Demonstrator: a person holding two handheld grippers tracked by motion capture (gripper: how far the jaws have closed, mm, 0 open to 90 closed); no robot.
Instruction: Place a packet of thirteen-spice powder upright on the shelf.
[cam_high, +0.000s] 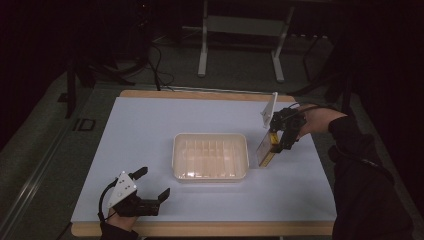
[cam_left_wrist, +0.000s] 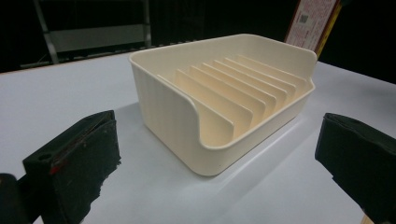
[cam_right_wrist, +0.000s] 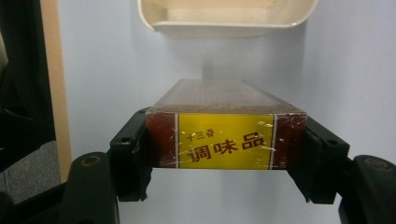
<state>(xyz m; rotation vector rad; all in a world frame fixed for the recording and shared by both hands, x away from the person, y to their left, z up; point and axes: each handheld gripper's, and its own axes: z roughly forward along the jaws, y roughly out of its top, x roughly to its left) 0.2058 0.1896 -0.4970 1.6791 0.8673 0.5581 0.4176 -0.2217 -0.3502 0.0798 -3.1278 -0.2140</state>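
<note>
Cream slotted rack (cam_high: 210, 172): empty, nothing filed | right gripper (cam_high: 279, 141): clamped on seasoning box (cam_high: 266, 150), beside rack, insertion pending | left gripper (cam_high: 150, 186): jaws apart, idle

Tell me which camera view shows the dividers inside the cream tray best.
The left gripper view: the cream tray sits close and angled, so its upright dividers stand out singly. The high view shows them as faint ribs from above. The right gripper view catches the tray's near rim, beyond the held box.
</note>
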